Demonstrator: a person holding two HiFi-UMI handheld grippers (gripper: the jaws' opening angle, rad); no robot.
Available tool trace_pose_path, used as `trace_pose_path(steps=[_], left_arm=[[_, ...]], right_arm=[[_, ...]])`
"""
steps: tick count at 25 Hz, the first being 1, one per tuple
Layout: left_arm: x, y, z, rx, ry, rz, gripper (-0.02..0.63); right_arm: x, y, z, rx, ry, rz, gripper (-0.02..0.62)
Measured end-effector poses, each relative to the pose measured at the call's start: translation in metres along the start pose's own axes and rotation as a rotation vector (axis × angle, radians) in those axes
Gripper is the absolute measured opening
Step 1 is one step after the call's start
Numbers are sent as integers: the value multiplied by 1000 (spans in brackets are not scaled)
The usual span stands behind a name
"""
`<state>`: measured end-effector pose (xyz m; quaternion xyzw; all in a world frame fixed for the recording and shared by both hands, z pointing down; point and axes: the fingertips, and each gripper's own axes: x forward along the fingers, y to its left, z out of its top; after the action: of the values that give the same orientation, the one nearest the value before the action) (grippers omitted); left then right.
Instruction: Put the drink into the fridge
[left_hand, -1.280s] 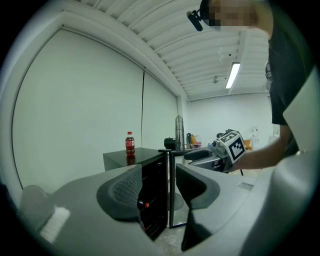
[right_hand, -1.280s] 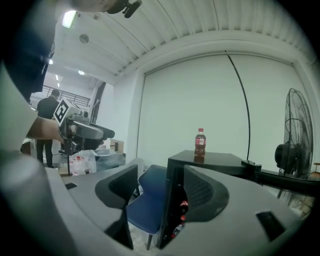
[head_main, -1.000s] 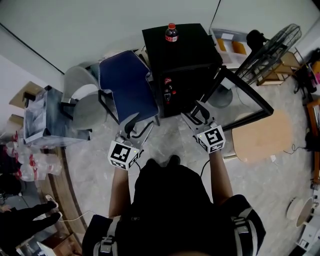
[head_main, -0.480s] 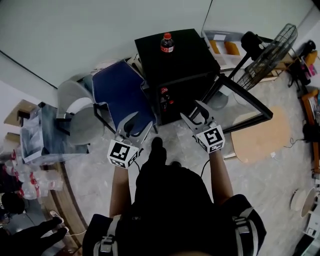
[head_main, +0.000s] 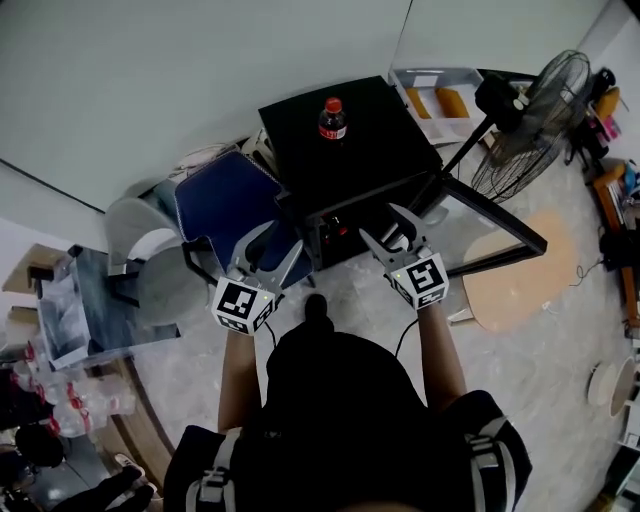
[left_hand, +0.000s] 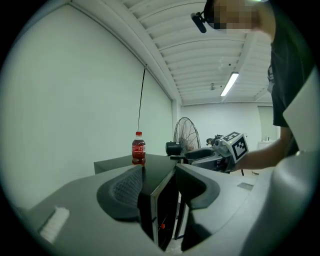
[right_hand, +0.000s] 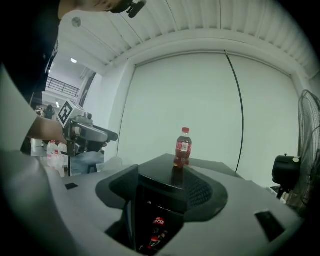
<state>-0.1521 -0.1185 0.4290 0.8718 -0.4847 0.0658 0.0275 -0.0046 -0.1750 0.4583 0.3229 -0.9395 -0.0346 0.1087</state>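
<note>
The drink (head_main: 333, 119), a small red-capped cola bottle, stands upright on top of the black fridge (head_main: 385, 140), upper centre of the head view. It looks full, so weighty for its size. It should be stiff, but the smooth plastic may slip, so I'd grip the labelled middle. The left gripper (head_main: 275, 245) and right gripper (head_main: 385, 228) are both spread wide, holding and touching nothing, just short of the fridge front.
</note>
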Motion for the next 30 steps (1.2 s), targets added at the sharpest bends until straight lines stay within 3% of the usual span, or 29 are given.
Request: trace_pose_path(steps=[10,17,23,30], left_arm=[[37,41,4,11,0,-86,209],[56,66,0,16,-3,-153,209],[73,77,-1,14,-1,-180,209],[89,81,3,19,-4,-166,206]], right_arm=[[42,-30,22,-25,-20,-72,272],[69,-48,42,32,-58,-117,258],[83,-65,64,10,-90,-163,227],[102,-84,76,6,-107,-145,224]])
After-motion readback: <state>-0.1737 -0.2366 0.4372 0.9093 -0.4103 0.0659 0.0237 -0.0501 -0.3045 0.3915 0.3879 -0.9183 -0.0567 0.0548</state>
